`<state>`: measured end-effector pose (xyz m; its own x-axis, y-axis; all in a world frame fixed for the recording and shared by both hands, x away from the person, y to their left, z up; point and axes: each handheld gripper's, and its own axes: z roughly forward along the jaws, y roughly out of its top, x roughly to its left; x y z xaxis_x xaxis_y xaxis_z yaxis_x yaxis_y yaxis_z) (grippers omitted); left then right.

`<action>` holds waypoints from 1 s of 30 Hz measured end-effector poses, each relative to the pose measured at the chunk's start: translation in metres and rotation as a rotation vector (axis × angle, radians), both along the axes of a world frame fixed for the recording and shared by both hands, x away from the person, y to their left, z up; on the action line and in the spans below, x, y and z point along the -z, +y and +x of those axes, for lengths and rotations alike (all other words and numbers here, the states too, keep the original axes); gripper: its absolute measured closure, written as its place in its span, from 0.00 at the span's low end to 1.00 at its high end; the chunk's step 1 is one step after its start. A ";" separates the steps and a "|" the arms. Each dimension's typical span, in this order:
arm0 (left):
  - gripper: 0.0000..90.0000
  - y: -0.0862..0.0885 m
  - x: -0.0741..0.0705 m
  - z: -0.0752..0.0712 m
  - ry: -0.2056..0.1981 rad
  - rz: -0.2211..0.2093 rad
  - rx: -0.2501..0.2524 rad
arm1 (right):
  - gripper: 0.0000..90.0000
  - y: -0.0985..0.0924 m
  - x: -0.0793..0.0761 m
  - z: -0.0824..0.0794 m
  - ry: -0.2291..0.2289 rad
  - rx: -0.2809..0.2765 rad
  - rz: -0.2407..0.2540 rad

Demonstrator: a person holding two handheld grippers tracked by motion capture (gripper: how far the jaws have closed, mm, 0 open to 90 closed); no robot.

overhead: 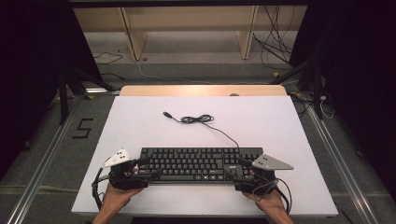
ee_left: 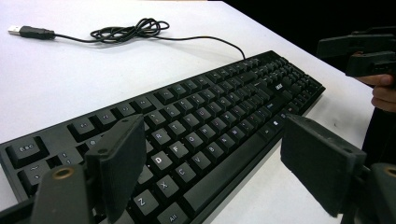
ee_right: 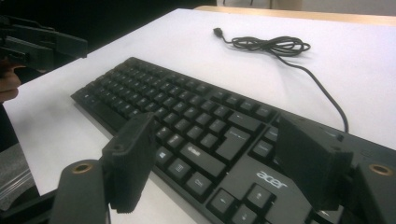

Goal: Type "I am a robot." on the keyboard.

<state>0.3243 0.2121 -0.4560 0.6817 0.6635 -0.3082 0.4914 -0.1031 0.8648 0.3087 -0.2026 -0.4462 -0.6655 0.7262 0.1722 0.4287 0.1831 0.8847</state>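
Observation:
A black keyboard (overhead: pixel 201 164) lies across the near part of the white tabletop (overhead: pixel 140 126). Its thin cable runs back to a loose coil (overhead: pixel 197 119) and ends in a USB plug (overhead: pixel 166 113). My left gripper (overhead: pixel 145 168) stands open at the keyboard's left end. In the left gripper view, the left gripper (ee_left: pixel 212 172) has one jaw over the keys and the other past the front edge. At the right end my right gripper (overhead: pixel 237 170) is open too. Seen in its own view, the right gripper (ee_right: pixel 222 163) straddles the corner by the logo. Neither gripper's pads press on the keyboard.
A wooden strip (overhead: pixel 201 90) borders the table's far edge. Beyond it are shelf legs (overhead: pixel 133 37) and floor cables (overhead: pixel 275 42). A black "5" mark (overhead: pixel 83 128) sits on the floor at left. The other gripper and hand show far off (ee_left: pixel 369 53) (ee_right: pixel 42 44).

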 end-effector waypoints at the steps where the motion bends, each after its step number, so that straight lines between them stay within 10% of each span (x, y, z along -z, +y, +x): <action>1: 0.24 0.000 0.000 0.000 0.000 0.000 0.000 | 0.33 0.002 0.000 0.001 0.002 -0.002 -0.001; 30: 0.24 0.003 0.000 0.001 0.007 -0.001 -0.013 | 0.36 0.039 -0.006 0.024 0.044 -0.053 -0.004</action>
<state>0.3254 0.2151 -0.4562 0.6710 0.6720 -0.3134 0.4986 -0.0961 0.8615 0.3328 -0.1631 -0.4402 -0.6949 0.6909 0.1997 0.4571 0.2100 0.8643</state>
